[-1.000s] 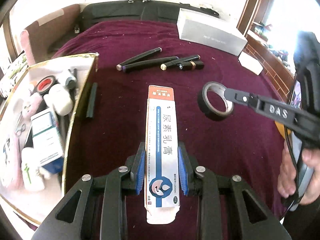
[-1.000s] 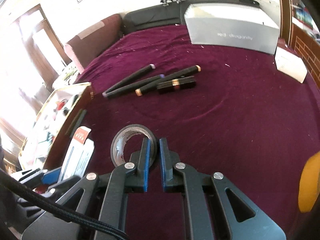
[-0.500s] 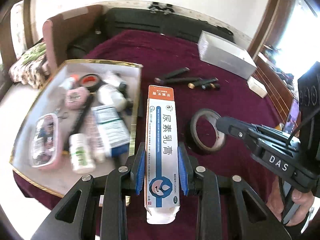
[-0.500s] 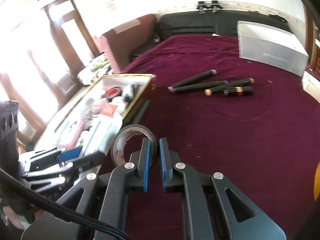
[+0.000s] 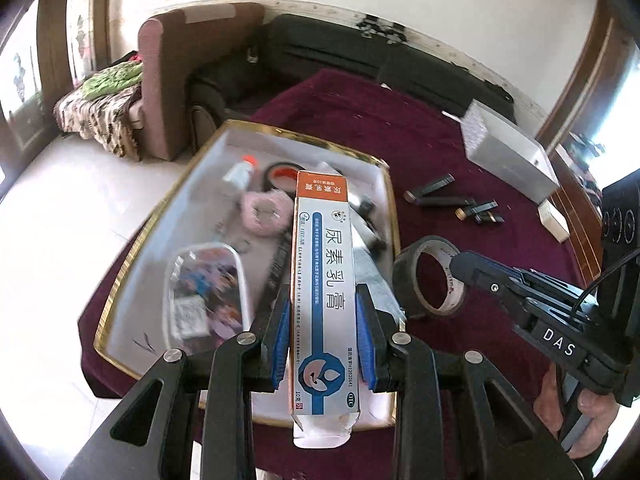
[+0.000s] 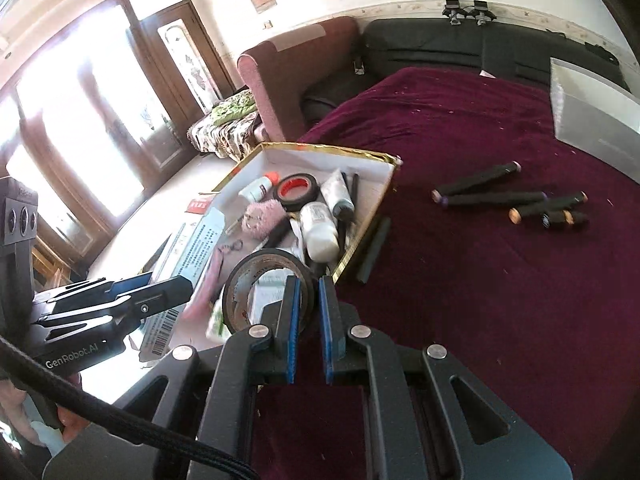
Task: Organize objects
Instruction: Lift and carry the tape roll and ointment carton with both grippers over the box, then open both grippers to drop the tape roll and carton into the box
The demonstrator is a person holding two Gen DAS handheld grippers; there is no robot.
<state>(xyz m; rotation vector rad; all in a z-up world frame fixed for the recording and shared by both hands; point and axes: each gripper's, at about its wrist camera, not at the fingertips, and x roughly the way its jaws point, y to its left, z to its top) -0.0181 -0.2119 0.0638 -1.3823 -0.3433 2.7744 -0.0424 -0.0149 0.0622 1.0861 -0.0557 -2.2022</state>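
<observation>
1. Left wrist view: the left gripper point(image 5: 324, 344) has its jaws closed on a long ointment carton point(image 5: 325, 292), gripped by its long sides, blue pads pressing each flank. The carton points forward and hangs above the gold-rimmed tray point(image 5: 132, 256).
2. The tray sits at the edge of the maroon-covered counter point(image 5: 400, 132) and holds a red-cored tape roll point(image 5: 282, 172), a pink fuzzy item point(image 5: 266, 210), a small white bottle point(image 5: 240, 170) and a clear pouch point(image 5: 206, 288).
3. Right wrist view: the right gripper point(image 6: 308, 320) has its jaws narrow, pinching the wall of a black tape roll point(image 6: 256, 284), one finger inside the ring and one outside. The roll hangs over the near right corner of the tray.
4. In the left wrist view the same roll point(image 5: 430, 276) appears just right of the tray's rim, held off the cloth.
5. Several dark markers point(image 6: 496, 198) lie well apart on the cloth to the right, and one dark stick point(image 6: 374, 250) lies just beside the tray's right wall.
6. A grey box point(image 6: 592, 128) rests at the far right of the counter.
</observation>
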